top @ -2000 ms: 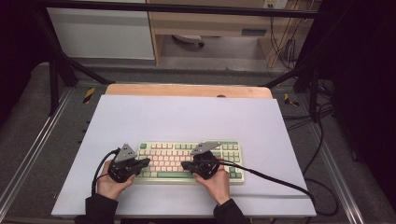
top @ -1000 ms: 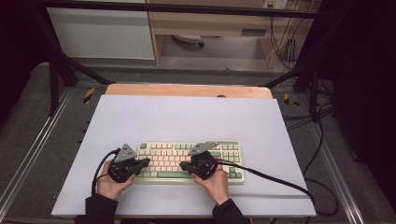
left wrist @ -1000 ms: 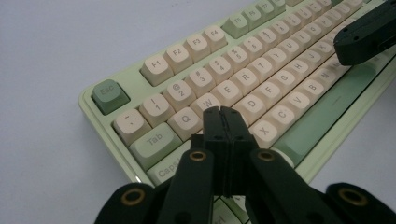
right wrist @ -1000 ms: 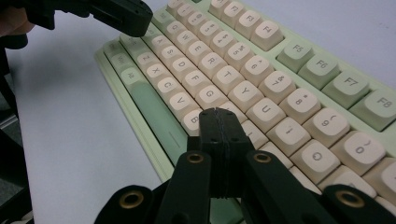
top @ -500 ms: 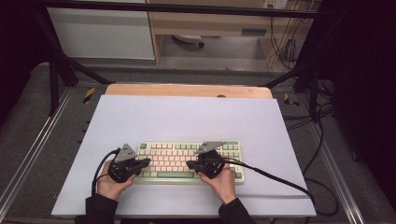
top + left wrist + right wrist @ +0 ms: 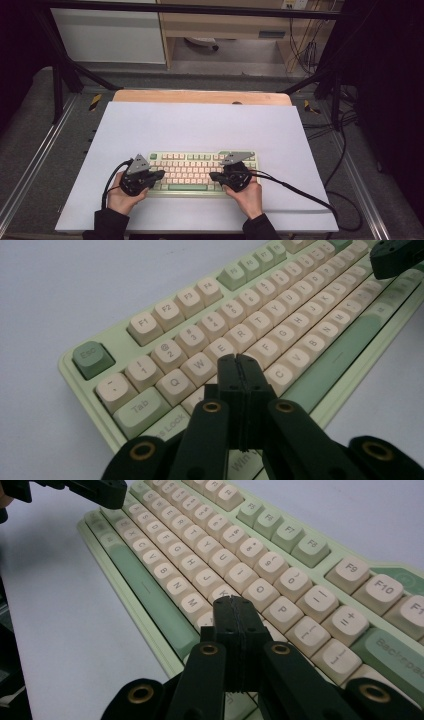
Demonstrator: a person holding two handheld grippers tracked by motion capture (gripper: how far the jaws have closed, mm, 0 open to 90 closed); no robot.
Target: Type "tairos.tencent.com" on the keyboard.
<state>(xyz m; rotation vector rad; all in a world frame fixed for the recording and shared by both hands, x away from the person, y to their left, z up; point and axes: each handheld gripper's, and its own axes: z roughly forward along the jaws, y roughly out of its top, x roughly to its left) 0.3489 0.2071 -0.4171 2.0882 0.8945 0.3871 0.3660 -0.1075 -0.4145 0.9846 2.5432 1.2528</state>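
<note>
We type on the keyboard with both tools pressed together into single blunt tips, nothing clamped between them. The left hand-held gripper has its jaws together over the keys around S and D, and the right hand-held gripper has its jaws together near K and L. The keyboard lies at the near middle of the counter, on its pale sheet, close to our hands. To do this step well, we judge that each tip should come straight down on the centre of one keycap, since the joined jaws look about as wide as a key and could catch a neighbour. The keys directly beneath each tip are hidden by the jaws, so we cannot tell whether either tip touches a key. Farther off, the legends on the far rows blur and the function keys are hard to read.
</note>
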